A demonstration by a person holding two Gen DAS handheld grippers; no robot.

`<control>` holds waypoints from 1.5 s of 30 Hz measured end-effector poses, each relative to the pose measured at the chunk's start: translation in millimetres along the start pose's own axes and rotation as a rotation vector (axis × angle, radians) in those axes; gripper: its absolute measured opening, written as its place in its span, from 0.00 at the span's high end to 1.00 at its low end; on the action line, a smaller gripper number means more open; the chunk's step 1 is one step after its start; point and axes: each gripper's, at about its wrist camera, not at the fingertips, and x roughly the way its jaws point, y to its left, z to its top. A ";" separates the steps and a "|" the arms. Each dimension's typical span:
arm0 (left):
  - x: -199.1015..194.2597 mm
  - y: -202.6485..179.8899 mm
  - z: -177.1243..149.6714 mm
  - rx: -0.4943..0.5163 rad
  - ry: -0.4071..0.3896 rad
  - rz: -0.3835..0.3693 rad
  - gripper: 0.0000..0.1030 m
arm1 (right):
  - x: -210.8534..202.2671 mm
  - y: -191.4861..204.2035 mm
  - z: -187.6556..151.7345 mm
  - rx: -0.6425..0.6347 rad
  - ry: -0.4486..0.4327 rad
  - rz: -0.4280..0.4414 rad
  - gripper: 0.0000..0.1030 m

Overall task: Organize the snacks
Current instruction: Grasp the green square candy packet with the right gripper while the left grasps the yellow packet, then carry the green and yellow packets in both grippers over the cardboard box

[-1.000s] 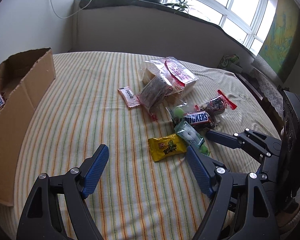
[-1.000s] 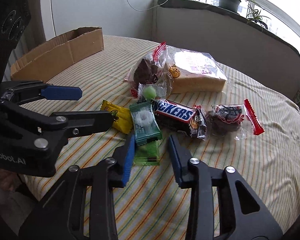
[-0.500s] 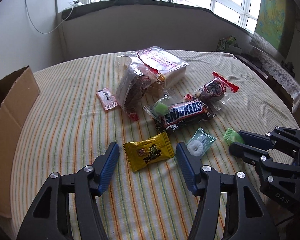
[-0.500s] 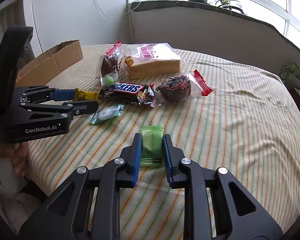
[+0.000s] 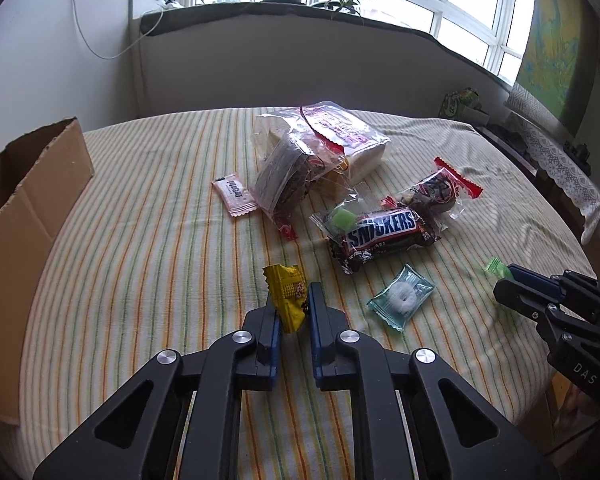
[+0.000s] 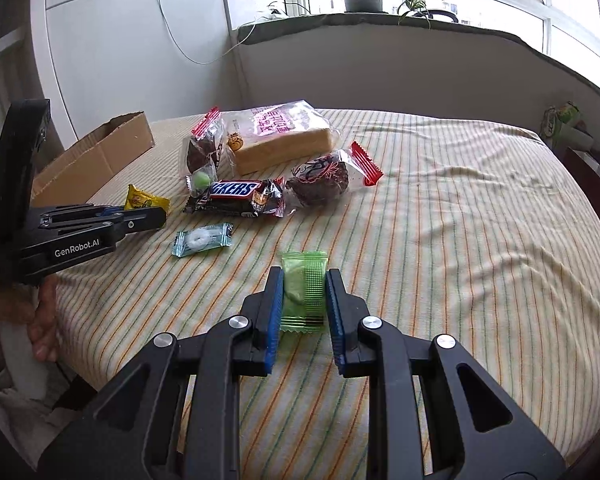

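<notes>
Grip first: left hand-held gripper (image 5: 291,308), jaws just closing, pinches the yellow candy (image 5: 287,295), right hand-held gripper (image 6: 303,294) clamps the green packet (image 6: 303,289) over the table (image 6: 460,240); lift both, go left to the cardboard box (image 5: 32,216).

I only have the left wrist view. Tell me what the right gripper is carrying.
Observer: The right gripper is shut on a green packet, which sits flat between both fingers.
Operator: Good. Now report what is behind my left gripper.
Observer: A person's hand wraps a white handle below the left gripper. Its fingers have just closed on the yellow candy.
</notes>
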 end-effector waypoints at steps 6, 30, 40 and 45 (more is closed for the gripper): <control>-7.2 -1.4 1.4 -0.012 -0.027 -0.009 0.90 | -1.7 -3.0 -1.8 0.034 -0.023 0.010 0.79; -117.1 15.3 30.9 0.002 -0.353 -0.029 0.90 | -77.8 82.4 78.6 -0.087 -0.299 -0.046 0.79; -149.3 71.8 15.0 -0.084 -0.409 0.026 0.90 | -52.1 161.5 98.6 -0.187 -0.250 0.055 0.79; -155.1 114.3 -2.7 -0.164 -0.400 0.072 0.90 | -18.8 213.4 102.5 -0.255 -0.201 0.137 0.79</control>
